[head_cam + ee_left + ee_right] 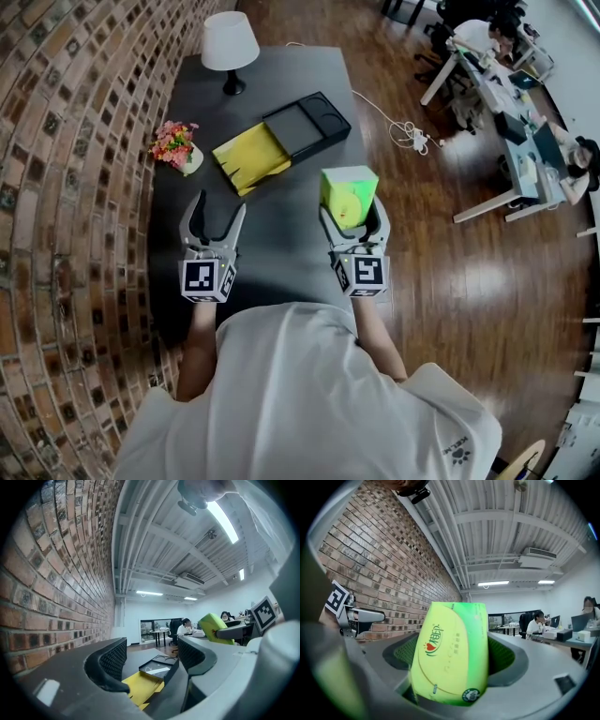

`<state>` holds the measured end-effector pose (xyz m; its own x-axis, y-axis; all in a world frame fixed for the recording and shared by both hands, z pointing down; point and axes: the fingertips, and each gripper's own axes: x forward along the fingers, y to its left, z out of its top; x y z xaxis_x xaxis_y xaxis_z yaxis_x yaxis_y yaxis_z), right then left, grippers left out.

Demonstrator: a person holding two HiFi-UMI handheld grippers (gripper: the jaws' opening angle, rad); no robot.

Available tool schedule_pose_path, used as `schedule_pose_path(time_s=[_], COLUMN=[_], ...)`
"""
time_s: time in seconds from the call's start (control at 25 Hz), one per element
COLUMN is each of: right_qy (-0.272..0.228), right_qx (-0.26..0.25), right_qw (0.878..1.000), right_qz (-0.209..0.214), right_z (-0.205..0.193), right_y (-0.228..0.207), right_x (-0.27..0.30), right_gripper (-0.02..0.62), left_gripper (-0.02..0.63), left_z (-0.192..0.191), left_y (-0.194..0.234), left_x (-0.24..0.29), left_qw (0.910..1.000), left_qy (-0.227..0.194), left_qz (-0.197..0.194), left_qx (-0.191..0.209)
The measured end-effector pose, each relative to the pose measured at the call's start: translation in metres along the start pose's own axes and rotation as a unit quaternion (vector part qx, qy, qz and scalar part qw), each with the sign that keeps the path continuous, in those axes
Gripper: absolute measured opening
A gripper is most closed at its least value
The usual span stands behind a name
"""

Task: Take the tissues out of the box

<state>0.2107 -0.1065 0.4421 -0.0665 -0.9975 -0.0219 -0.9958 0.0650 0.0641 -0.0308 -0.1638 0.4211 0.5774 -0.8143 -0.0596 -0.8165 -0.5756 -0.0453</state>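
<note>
The person's white shirt (309, 394) fills the near side; both grippers are held out over the near half of the dark grey table (281, 262); the left gripper (217, 208) stands with its jaws wide apart and nothing between them, toward the table's left edge; the right gripper (353, 211) is near the right edge, its jaws about half spread and clamped on a green and yellow tissue pack (349, 187), which stands upright between the ribbed pads (506, 656) and sticks out past the fingertips, lifted clear of the table top; in the right gripper view the pack (450, 653) shows a red heart and green print on its yellow face; past the grippers, about mid-table, a flat yellow box (251, 157) lies touching a black tray (307, 122) with recessed compartments, which reaches toward the right edge; a small pot of pink and orange flowers (175, 145) sits at the left edge, level with the yellow box; a white-shaded lamp (230, 47) stands at the far end.
</note>
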Motion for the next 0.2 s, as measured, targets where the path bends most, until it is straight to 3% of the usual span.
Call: schedule_pose_path(time_s=[0.2], right_qy=[0.014], right_qx=[-0.003], right_qw=[1.000], right_qz=[0.017], right_z=[-0.0057], right_y=[0.0068], right_x=[0.0017], right_gripper=[0.448], left_gripper=[0.325], left_z=[-0.0015], left_y=[0.0027], left_x=[-0.0025], left_qw=[1.0000], left_qy=[0.003], left_qz=[0.004], left_qx=[-0.004])
